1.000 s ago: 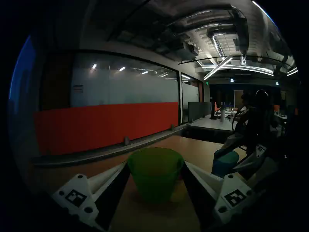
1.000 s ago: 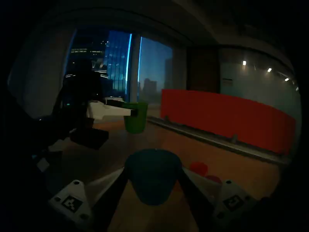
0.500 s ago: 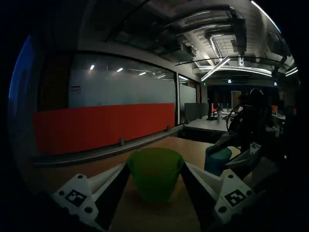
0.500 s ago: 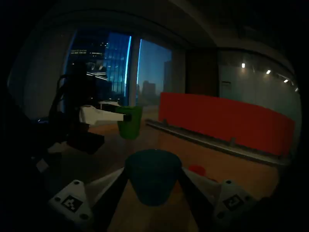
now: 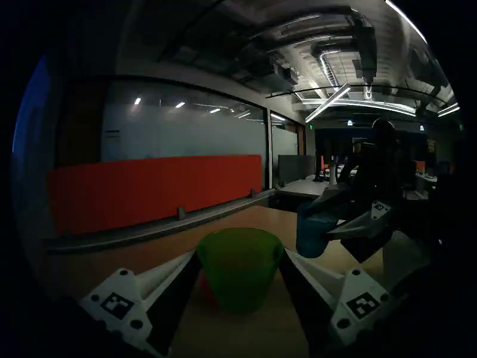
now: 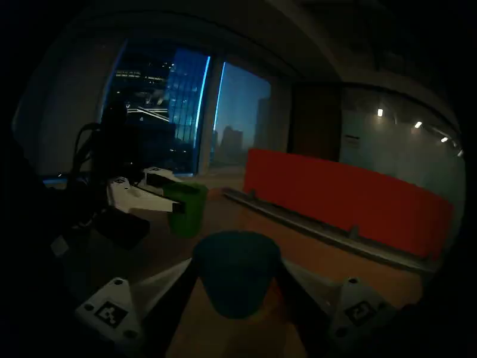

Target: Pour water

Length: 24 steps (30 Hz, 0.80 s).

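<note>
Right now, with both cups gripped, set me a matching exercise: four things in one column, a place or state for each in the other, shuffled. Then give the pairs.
Things
1. green cup
2. blue cup
3. red panel
4. window

Places or states
A. gripped upright in the right tongs
B. a long band beyond the table
C. gripped upright in the left tongs
D. glowing blue

Pairs: 1-C, 2-A, 3-B, 4-D
</note>
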Tool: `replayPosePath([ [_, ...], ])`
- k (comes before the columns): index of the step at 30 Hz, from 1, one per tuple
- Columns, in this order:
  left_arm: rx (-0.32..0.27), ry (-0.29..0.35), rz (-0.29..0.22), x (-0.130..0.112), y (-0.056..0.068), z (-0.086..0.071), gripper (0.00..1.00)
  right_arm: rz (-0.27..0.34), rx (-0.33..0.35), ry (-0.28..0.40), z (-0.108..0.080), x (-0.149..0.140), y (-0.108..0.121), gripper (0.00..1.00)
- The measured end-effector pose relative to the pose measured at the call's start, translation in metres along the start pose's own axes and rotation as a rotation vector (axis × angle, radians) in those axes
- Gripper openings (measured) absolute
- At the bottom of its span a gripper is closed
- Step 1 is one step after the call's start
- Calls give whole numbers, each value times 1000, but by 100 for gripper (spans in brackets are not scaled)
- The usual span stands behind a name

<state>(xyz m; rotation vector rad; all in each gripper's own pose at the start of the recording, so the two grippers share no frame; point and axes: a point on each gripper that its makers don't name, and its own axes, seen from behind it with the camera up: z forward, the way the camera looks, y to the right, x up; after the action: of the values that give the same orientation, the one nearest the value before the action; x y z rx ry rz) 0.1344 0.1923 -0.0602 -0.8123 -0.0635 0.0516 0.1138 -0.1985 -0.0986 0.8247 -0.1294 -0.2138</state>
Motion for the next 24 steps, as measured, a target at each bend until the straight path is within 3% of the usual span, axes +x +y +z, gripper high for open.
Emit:
replayPosePath([
  [6,-10,8,-6,-1,8,-1,88,-28,1,0,3,9,6,91],
  [18,-17,3,-1,-1,6,0,88,-36,18,7,7,16,9,90],
  [24,-24,-4,9,0,8,1,88,-68,26,29,13,35,15,90],
])
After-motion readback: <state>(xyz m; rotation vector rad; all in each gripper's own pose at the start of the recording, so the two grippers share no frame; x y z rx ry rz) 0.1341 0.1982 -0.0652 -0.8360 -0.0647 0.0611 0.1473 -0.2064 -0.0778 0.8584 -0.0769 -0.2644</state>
